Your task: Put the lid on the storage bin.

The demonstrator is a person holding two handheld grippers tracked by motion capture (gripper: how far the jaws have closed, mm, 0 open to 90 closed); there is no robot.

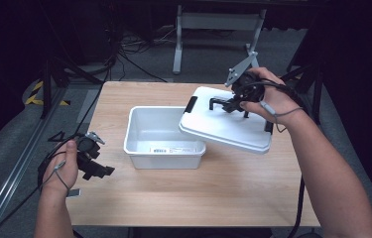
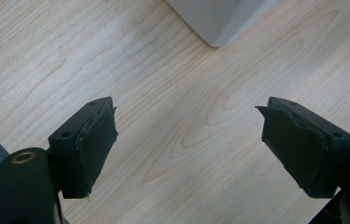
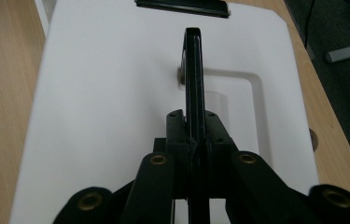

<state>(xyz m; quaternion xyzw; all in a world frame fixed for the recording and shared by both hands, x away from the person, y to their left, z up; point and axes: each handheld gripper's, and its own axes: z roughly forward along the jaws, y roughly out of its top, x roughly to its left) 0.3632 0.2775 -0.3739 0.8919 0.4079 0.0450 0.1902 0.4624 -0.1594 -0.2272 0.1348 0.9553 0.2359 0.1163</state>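
A white lid [image 1: 225, 124] hangs tilted in the air over the right end of an open white bin [image 1: 141, 148] on the wooden table. My right gripper [image 1: 234, 105] is shut on the lid's black handle [image 3: 194, 70], which runs up between its closed jaws in the right gripper view, above the white lid [image 3: 107, 107]. A black latch [image 3: 182, 6] sits at the lid's far edge. My left gripper [image 1: 100, 168] rests low at the table's left, jaws wide apart and nothing between them. In the left gripper view, bare wood lies between its fingers [image 2: 91, 144] and a corner of the bin [image 2: 219, 21] shows beyond.
The bin carries a barcode label [image 1: 166, 149] on its front wall and looks bare inside. The wooden table [image 1: 198, 193] spreads in front of the bin. Cables and a metal stand's legs [image 1: 178, 44] lie on the floor beyond the far edge.
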